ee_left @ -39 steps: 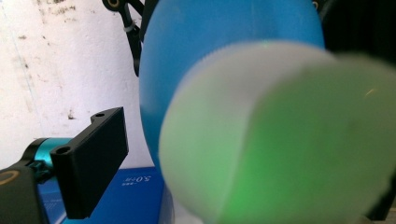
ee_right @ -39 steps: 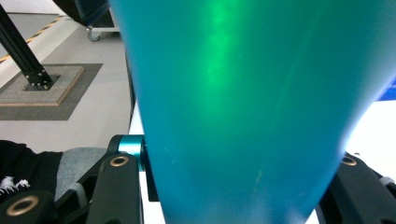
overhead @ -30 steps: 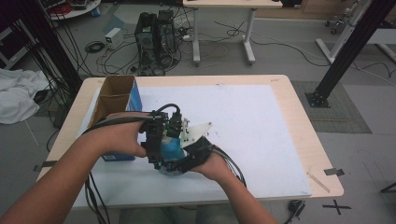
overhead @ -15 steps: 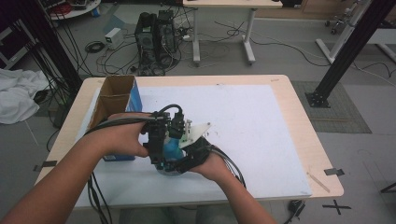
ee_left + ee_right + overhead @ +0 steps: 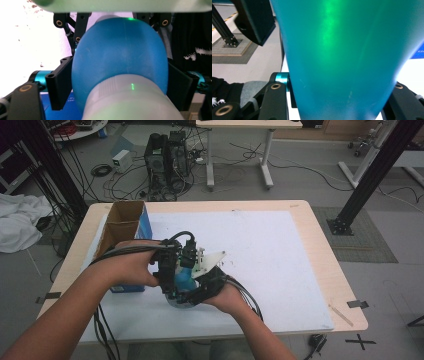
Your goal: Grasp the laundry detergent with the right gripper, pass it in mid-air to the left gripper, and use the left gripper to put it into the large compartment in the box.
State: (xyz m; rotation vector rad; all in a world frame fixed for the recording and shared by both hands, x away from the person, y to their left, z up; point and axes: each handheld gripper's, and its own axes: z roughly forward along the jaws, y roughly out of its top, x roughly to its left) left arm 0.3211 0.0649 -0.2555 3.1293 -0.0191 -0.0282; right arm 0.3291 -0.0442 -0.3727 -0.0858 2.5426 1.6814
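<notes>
A blue bottle (image 5: 184,279) sits between both hands, the right gripper (image 5: 192,295) clamping its body while the left gripper (image 5: 170,275) has just been closing its jaws around the cap end (image 5: 125,100).

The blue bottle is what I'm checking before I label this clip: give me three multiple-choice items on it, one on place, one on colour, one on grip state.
1. Where is the cardboard box?
A. the table's left edge
B. the table's right edge
C. the floor

2. What colour is the bottle body?
A. red
B. blue
C. yellow

3. What does the right gripper do?
A. hangs open
B. clamps the bottle
C. grips the box

Answers: 1 A, it stands left of both hands in the high view. 2 B, both gripper views show blue. 3 B, its jaws flank the bottle in its own view.
</notes>
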